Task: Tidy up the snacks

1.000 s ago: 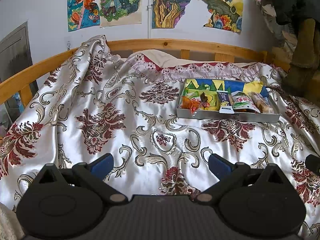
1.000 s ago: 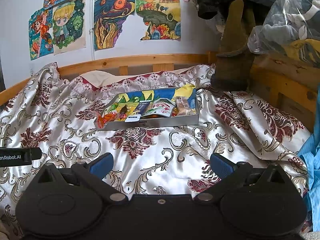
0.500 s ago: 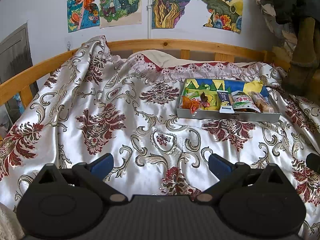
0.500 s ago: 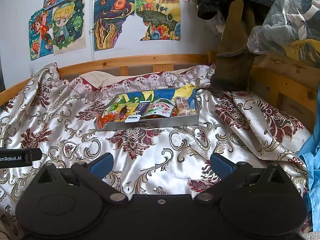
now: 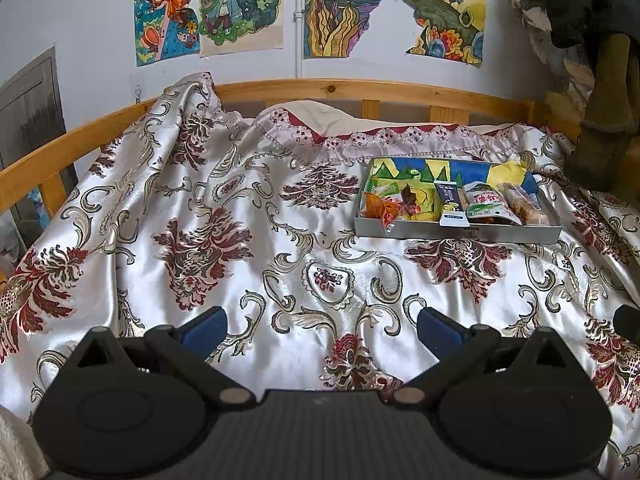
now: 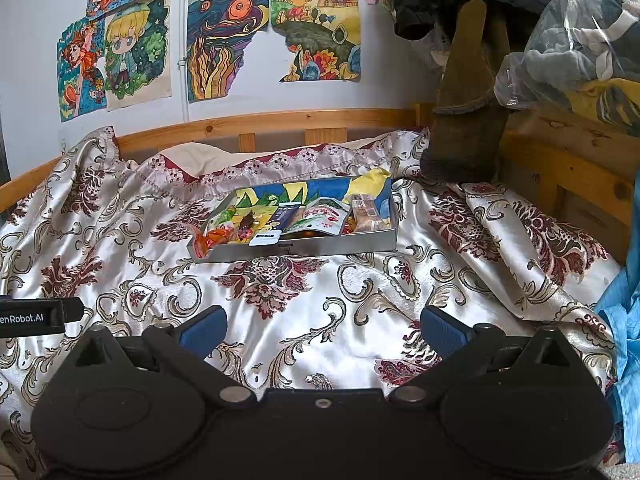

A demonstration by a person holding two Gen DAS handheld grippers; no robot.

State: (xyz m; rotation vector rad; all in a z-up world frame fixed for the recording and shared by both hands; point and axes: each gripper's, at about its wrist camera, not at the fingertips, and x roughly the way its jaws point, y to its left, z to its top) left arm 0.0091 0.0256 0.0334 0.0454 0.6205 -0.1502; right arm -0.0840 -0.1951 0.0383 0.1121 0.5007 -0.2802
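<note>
Above the bedspread [image 5: 248, 216], left tool [image 5: 320, 326] and right tool [image 6: 322, 326] spread wide, holding nothing.

Black tongs [image 5: 320, 326] with blue pads [image 6: 204, 326]; silver pivot screws; ribbed housing.

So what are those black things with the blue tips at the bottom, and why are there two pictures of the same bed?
Those are two grabbing tools, one in each of a person's hands. Each carries a camera looking out along its two blue-tipped fingers, so you get two pictures. The left gripper sees the bed from the left side, the right gripper from the right. Both are open and hold nothing. On the shiny silver bedspread with dark red flowers sits a shallow grey tray full of snack packets, such as an orange crinkly wrapper and a white and green pouch. Colourful drawings hang on the wall.
</note>
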